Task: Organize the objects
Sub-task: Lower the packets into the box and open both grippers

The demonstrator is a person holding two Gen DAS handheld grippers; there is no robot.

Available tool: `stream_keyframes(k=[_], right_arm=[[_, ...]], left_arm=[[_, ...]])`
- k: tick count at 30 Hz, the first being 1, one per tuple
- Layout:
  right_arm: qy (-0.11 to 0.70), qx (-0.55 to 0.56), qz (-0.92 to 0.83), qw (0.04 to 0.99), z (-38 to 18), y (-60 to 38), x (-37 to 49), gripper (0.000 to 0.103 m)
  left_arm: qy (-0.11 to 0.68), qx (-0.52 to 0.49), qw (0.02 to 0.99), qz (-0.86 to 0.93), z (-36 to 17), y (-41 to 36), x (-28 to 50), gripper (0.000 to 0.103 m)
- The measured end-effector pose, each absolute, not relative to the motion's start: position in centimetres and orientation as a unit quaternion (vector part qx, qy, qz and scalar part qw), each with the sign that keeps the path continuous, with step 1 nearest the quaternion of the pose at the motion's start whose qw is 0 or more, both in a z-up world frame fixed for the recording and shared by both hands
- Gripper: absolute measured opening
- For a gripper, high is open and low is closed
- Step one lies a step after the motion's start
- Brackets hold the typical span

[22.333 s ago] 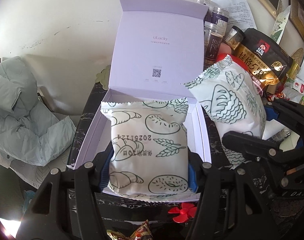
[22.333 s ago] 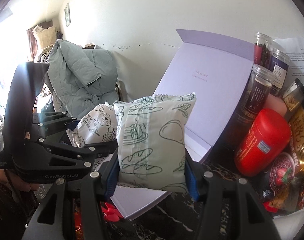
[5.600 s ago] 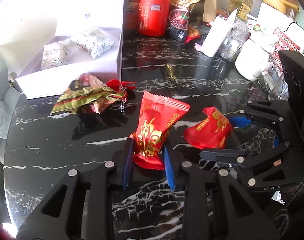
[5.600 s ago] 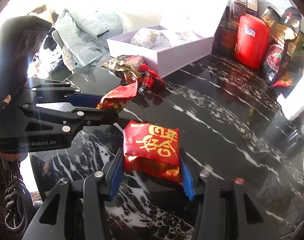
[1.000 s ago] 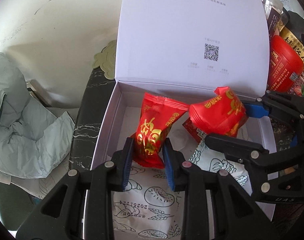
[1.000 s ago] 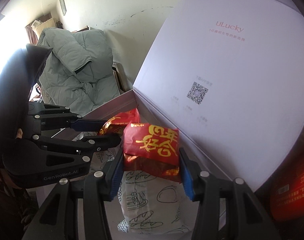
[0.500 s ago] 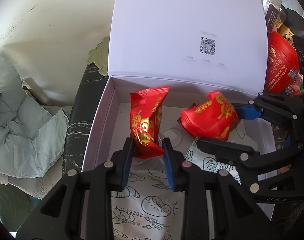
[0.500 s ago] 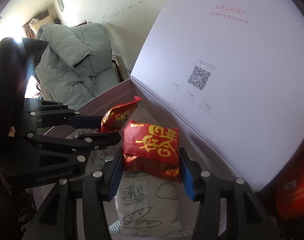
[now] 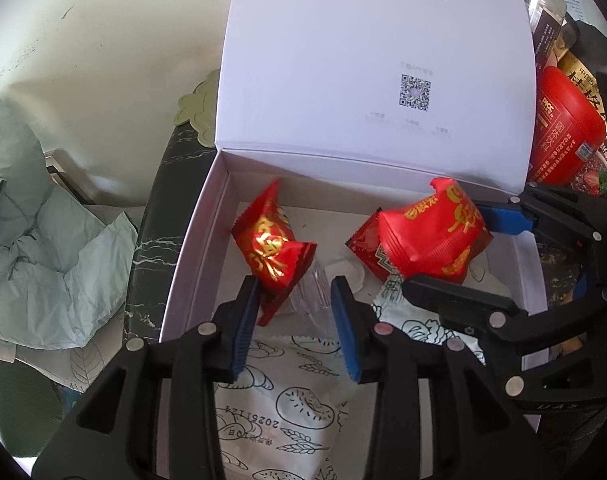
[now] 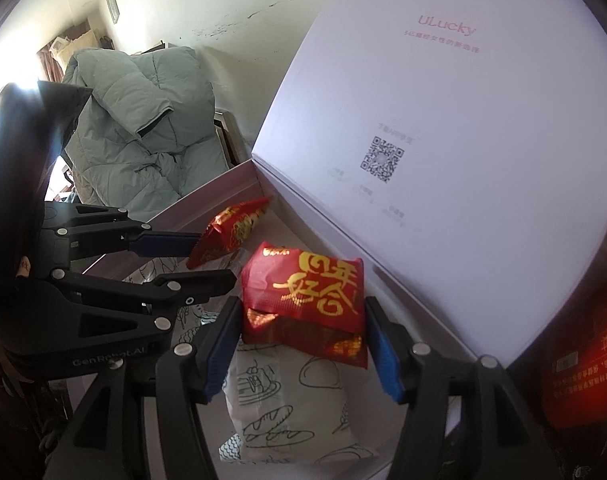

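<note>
Both grippers, left [image 9: 295, 304] and right [image 10: 299, 344], are opening, releasing red snack packets [image 9: 273, 250] into the white box [image 9: 191, 248]; next, withdraw clear

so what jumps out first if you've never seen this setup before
Two shiny red foil snack packets with gold print stand out inside the open white cardboard box: one between the left gripper fingers, whose jaws are opening, the other between the right gripper, also opening. Behind them rises the box's upright white lid with a QR code. White bread-print packets line the box floor beneath.
</note>
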State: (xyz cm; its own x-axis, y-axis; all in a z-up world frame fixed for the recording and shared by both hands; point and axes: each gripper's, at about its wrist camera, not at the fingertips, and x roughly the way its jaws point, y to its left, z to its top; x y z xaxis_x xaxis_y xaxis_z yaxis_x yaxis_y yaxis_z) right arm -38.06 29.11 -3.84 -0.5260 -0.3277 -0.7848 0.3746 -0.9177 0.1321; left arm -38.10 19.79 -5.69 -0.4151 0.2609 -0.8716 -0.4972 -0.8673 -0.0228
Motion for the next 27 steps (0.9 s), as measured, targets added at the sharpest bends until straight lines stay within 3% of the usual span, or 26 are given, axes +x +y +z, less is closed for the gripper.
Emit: stream_keyframes(k=[3, 6, 27], right_arm=[[0.024, 0.442, -0.876, 0.194, -3.6, 29.4, -37.6, 0.063], [0.024, 0.437, -0.879, 0.189, -3.1, 29.4, -37.0, 0.064], [0.026, 0.406, -0.901, 0.152, 2.9, 30.9, -32.2, 0.068]], left_arm=[[0.124, -0.472, 0.22, 0.845, -4.7, 19.8, -37.6, 0.051], [0.131, -0.456, 0.216, 0.853, -3.7, 19.9, -36.9, 0.056], [0.098, -0.422, 0.188, 0.881, 1.6, 18.6, -32.5, 0.064]])
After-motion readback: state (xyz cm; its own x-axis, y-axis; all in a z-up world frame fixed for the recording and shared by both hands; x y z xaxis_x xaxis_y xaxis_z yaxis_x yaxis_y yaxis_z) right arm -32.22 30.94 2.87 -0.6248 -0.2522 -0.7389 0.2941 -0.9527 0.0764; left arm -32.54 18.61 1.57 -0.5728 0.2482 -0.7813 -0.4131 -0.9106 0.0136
